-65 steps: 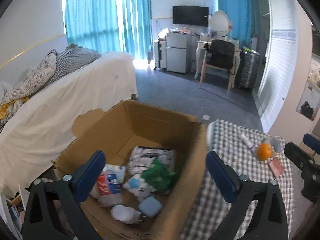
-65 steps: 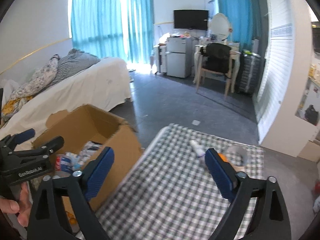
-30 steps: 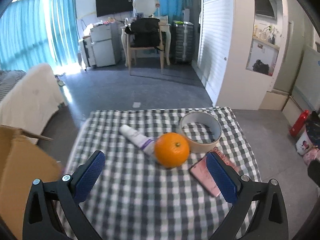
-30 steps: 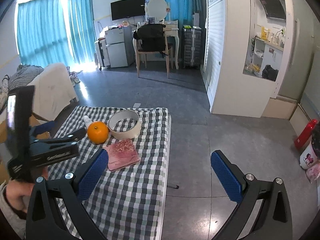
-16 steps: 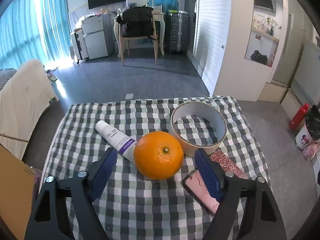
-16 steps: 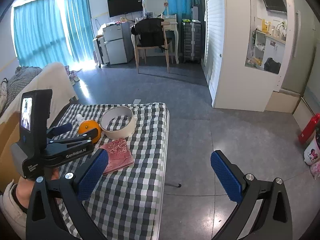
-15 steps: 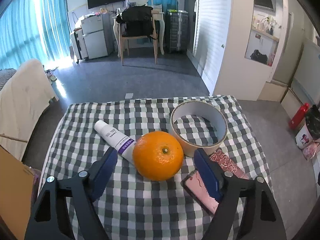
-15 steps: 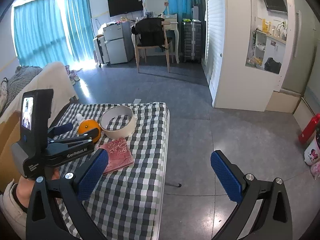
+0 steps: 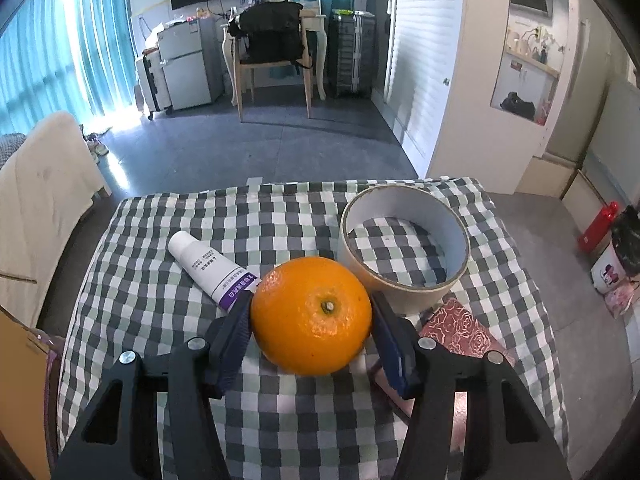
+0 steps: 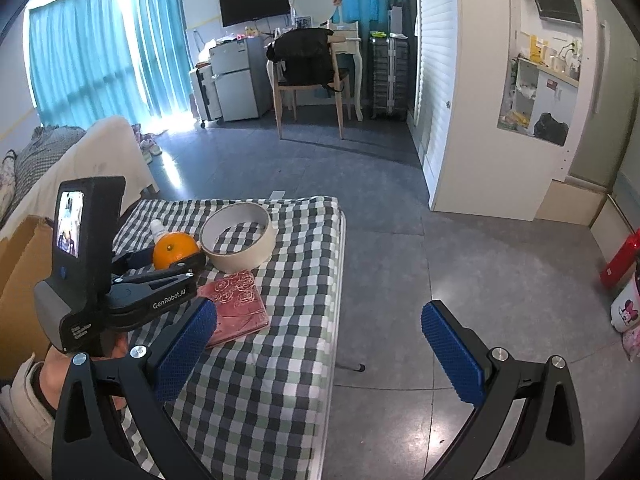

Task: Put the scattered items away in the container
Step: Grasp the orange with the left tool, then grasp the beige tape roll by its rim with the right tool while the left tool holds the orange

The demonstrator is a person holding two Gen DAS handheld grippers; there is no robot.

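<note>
My left gripper (image 9: pixel 311 320) is shut on an orange (image 9: pixel 312 316), its blue pads pressed against both sides, on the checked table (image 9: pixel 160 280). Behind it lie a white tube with a purple end (image 9: pixel 208 266) and a wide roll of tape (image 9: pixel 404 248). A pink patterned notebook (image 9: pixel 460 332) lies to the right. In the right wrist view the left gripper (image 10: pixel 176 264) holds the orange (image 10: pixel 174 254) beside the tape roll (image 10: pixel 238 242) and the notebook (image 10: pixel 236 308). My right gripper (image 10: pixel 320 344) is open and empty, off the table's right side. The cardboard box (image 10: pixel 16 256) shows at the left edge.
A bed with a white cover (image 9: pixel 36 184) stands to the left. A chair (image 10: pixel 308 76), a small fridge (image 10: pixel 236 80) and a white partition wall (image 10: pixel 500 92) stand across the grey floor. A red bottle (image 10: pixel 620 260) stands on the floor at the right.
My left gripper swung from the box to the table, moved up to the orange and closed on it. My right gripper stayed open off the table's right side.
</note>
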